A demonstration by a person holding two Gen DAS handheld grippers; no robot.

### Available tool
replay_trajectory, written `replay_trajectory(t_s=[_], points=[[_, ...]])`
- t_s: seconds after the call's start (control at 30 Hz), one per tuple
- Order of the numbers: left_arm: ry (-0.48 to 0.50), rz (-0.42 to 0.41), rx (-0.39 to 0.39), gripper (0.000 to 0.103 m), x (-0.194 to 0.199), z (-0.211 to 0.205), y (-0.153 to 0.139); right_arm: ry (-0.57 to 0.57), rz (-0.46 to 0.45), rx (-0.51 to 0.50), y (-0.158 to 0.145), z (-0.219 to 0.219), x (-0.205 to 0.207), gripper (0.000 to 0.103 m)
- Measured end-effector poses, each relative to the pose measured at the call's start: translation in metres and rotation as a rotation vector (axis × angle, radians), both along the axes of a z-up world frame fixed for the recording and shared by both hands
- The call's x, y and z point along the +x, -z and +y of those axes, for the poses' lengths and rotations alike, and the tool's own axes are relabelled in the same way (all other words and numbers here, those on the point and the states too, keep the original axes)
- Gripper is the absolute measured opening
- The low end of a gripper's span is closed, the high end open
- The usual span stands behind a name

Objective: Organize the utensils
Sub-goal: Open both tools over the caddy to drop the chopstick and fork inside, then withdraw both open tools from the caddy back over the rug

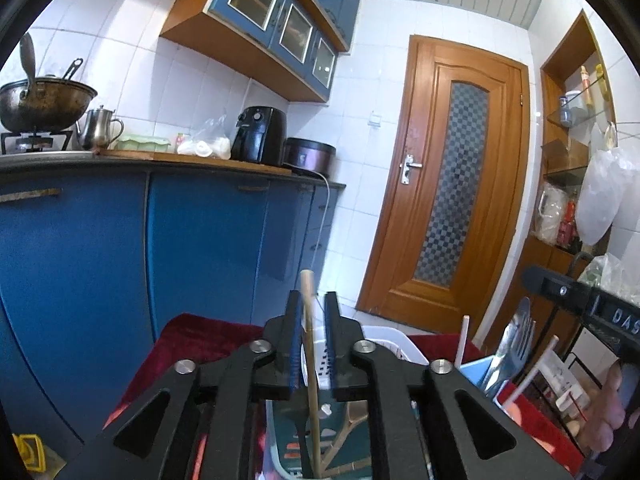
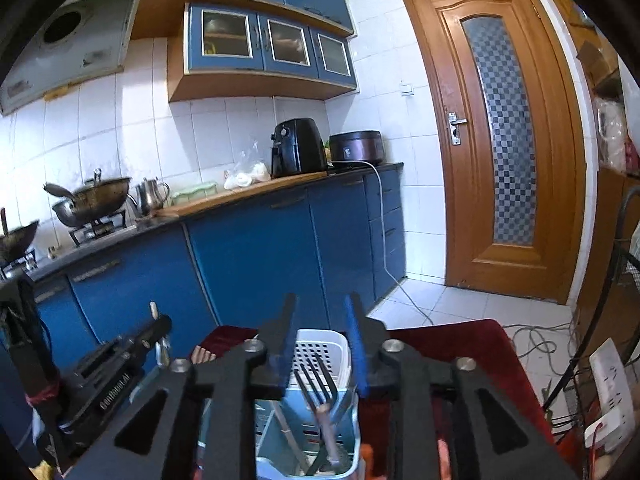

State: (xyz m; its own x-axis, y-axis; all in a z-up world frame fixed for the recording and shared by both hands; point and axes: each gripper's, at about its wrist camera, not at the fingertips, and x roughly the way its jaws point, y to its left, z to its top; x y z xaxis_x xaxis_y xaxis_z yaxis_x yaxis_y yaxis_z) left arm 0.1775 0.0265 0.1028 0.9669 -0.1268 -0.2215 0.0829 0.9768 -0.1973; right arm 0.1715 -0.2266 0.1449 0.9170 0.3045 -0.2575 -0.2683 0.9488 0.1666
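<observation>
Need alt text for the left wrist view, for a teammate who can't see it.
The left gripper has its jaws around a thin wooden chopstick standing up from a white basket on a red cloth. Behind: blue cabinets and a wooden door.

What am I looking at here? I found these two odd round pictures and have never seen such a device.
They come from fisheye cameras on two hand-held grippers that a person carries in a kitchen. One looks along the left gripper, whose jaws stand around a wooden chopstick; whether they pinch it is unclear. The other looks along the right gripper, open above a fork standing in a light blue holder. A white basket sits behind, on a red cloth.
</observation>
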Motion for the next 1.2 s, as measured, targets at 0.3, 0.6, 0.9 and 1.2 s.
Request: replay_trajectory(t_s=[0.3,0.6,0.9,1.2], points=[[0.005,0.029,-0.013,0.034,-0.019,0.003,-0.007,-0.002,-0.013,0.059,-0.013,-0.011,-0.025,0.034],[0.008,0.104,-0.051,0.034,-0.043,0.012,-0.014,-0.017,0.026,0.053,-0.01,-0.016,-0.061,0.04],[0.032,0.147,-0.01,0.034,-0.076,0.007,-0.013,-0.03,0.071,0.032,0.003,-0.013,-0.091,0.044],[0.062,0.201,0.025,0.034,-0.105,-0.002,-0.002,-0.035,0.156,0.029,0.031,-0.014,-0.108,0.046]])
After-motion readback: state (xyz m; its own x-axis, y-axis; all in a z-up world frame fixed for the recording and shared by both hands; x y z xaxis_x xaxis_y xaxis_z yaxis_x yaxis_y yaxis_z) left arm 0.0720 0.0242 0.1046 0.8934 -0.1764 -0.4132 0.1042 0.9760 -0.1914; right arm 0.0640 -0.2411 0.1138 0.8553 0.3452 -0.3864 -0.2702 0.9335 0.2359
